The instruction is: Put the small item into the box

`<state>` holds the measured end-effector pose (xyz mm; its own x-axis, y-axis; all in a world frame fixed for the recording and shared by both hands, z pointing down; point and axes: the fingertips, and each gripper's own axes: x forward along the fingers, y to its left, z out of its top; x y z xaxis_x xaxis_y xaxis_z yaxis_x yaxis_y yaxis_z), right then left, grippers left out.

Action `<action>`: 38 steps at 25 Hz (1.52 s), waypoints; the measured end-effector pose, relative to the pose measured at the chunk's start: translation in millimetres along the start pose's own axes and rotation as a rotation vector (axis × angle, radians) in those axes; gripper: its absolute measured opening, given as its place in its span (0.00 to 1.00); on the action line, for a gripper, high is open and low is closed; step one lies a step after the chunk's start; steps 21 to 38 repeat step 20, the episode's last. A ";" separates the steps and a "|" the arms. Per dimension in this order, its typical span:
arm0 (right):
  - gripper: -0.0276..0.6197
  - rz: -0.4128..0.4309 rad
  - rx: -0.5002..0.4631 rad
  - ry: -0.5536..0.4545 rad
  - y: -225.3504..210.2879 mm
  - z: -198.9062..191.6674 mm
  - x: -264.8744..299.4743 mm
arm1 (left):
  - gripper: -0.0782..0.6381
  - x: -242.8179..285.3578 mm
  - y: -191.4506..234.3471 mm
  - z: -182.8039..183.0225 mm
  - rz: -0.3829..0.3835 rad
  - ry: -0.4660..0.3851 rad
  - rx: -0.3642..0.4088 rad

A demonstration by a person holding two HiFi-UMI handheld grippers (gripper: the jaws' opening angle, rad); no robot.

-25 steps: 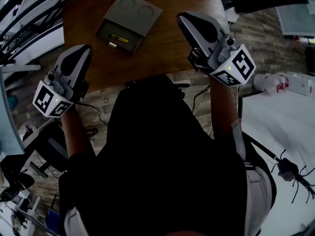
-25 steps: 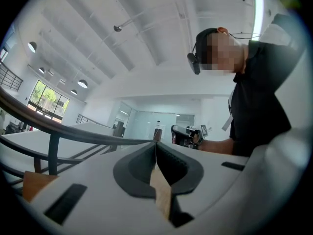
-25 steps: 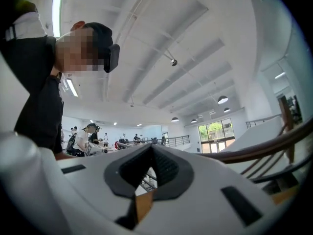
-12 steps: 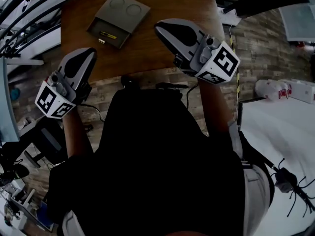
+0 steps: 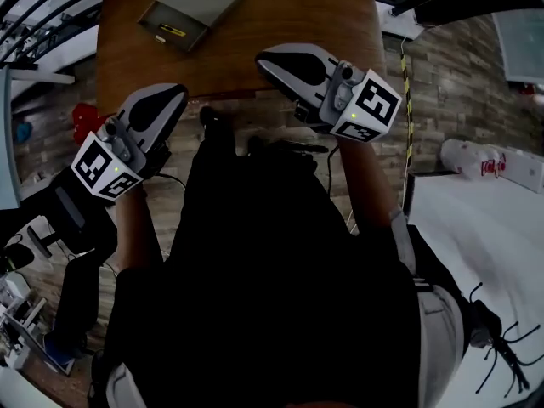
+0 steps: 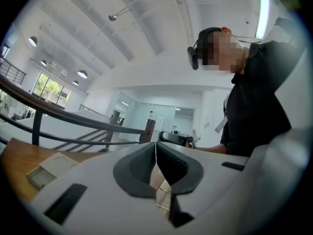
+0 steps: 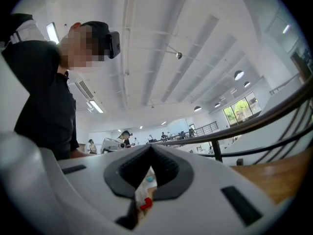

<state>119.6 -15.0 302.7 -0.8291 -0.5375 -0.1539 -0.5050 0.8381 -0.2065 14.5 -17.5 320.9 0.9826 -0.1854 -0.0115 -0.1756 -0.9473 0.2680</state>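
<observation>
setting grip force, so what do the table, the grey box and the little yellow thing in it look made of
Table: wood or wood veneer, warm brown, smooth with a low sheen. Grey box: matte, flat colour, no glare, so likely card or plastic; two round impressions on its lid. Small yellow item: perhaps metal, but too small to tell.

Grey flat box is sitting at the far left part of the wooden table, turned at an angle, its top showing two round recesses and a shallow tray standing pulled out toward the near-left side. Small item, slim and yellow with a dark part, is lying flat inside that open tray, roughly along the tray's length; finer detail is too small to tell. In the left gripper view the box is showing low on the wood at the left.
</observation>
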 end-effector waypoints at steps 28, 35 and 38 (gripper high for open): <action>0.06 -0.002 -0.062 -0.012 31.3 11.4 -46.7 | 0.13 33.3 -51.7 -14.0 -0.057 0.093 0.037; 0.06 -0.002 -0.062 -0.012 31.3 11.4 -46.7 | 0.13 33.3 -51.7 -14.0 -0.057 0.093 0.037; 0.06 -0.002 -0.062 -0.012 31.3 11.4 -46.7 | 0.13 33.3 -51.7 -14.0 -0.057 0.093 0.037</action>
